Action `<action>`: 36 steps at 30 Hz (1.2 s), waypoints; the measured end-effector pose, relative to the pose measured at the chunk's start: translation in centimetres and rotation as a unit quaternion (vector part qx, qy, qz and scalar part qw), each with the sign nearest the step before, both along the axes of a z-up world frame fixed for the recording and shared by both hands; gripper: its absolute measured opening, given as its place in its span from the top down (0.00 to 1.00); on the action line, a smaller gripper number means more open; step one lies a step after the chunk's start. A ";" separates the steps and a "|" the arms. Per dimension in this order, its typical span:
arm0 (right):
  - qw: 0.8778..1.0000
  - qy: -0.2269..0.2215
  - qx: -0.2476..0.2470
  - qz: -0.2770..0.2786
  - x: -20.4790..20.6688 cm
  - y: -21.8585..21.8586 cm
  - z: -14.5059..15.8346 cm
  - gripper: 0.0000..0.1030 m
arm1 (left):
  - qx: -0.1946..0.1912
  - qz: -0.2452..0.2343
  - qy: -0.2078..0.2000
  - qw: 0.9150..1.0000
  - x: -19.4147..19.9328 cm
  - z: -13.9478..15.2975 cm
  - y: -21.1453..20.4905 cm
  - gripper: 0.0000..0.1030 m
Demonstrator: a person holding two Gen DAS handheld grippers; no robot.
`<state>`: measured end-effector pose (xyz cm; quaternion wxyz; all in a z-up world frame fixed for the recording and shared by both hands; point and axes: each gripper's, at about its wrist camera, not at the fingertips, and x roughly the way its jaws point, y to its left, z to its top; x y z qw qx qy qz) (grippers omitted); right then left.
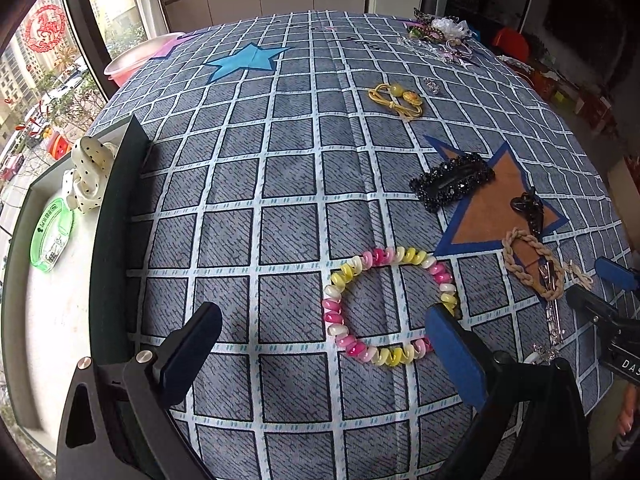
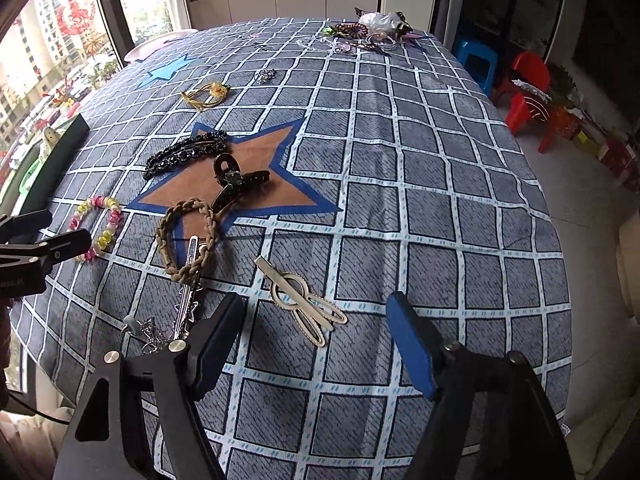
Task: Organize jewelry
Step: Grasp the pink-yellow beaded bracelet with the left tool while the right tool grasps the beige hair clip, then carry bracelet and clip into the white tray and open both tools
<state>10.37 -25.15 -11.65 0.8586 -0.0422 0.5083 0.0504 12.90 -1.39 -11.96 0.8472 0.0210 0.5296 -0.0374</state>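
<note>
A dark-walled tray stood left of the spread left gripper; a pink-and-yellow spiral bracelet lay flat between its fingers. The right gripper gaped, a silver hairclip ahead pointing diagonally away-left.

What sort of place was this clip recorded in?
Probably a high-rise flat. A table under a grey checked cloth with star patches stands beside a window overlooking apartment towers and a street below; white cabinet doors line the back wall, and red and blue plastic stools sit nearby.
</note>
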 end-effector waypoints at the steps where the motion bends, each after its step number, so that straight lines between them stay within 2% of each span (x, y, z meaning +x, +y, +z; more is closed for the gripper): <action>1: 1.000 -0.001 -0.002 0.004 0.1 0.2 0.0 0.28 | -0.001 -0.002 0.003 1.000 0.2 -0.2 0.0 0.05; 2: 1.000 -0.003 -0.003 0.008 0.3 0.3 0.0 0.30 | -0.002 -0.006 0.008 1.000 0.3 -0.4 0.0 0.09; 4: 1.000 -0.007 -0.003 0.017 0.5 0.6 0.0 0.33 | -0.002 -0.010 0.002 1.000 0.2 -0.4 -0.2 0.09; 7: 1.000 -0.011 -0.005 0.025 0.8 1.1 0.0 0.40 | -0.004 -0.021 -0.001 1.000 0.1 -0.2 -0.5 0.16; 9: 0.999 -0.011 -0.003 0.030 0.7 1.4 0.1 0.50 | -0.006 -0.030 -0.003 1.000 0.0 0.0 -0.9 0.28; 10: 0.999 -0.010 -0.003 0.034 0.7 1.5 0.1 0.53 | -0.006 -0.034 -0.003 0.999 0.0 0.1 -1.1 0.30; 14: 0.999 -0.007 -0.002 0.044 0.6 2.3 0.3 0.75 | -0.007 -0.049 -0.007 0.999 -0.2 0.4 -1.9 0.53; 15: 0.999 -0.006 -0.003 0.044 0.5 2.5 0.3 0.77 | -0.007 -0.053 -0.008 0.999 -0.2 0.5 -2.0 0.63; 16: 0.999 -0.007 -0.006 0.043 0.4 2.6 0.3 0.77 | -0.009 -0.056 -0.009 0.998 -0.3 0.5 -2.1 0.67; 17: 0.999 -0.008 -0.007 0.040 0.4 2.6 0.3 0.77 | -0.009 -0.058 -0.009 0.998 -0.3 0.5 -2.2 0.78; 18: 0.999 -0.008 -0.006 0.037 0.4 2.6 0.3 0.78 | -0.011 -0.060 -0.008 0.998 -0.3 0.6 -2.2 0.83; 19: 0.999 -0.009 -0.005 0.033 0.3 2.5 0.3 0.80 | -0.015 -0.061 -0.006 0.998 -0.3 0.6 -2.1 0.83; 20: 1.000 -0.011 -0.003 0.029 0.3 2.4 0.4 0.89 | -0.022 -0.059 -0.005 0.998 -0.4 0.7 -2.0 0.83; 30: 0.998 -0.019 0.062 -0.016 -0.8 0.1 1.9 0.88 | -0.066 -0.055 -0.020 0.996 -1.4 2.6 -1.6 0.83; 36: 0.997 -0.021 0.072 -0.022 -1.4 -0.2 2.5 0.88 | -0.083 -0.057 -0.039 0.994 -2.2 4.5 -1.2 0.83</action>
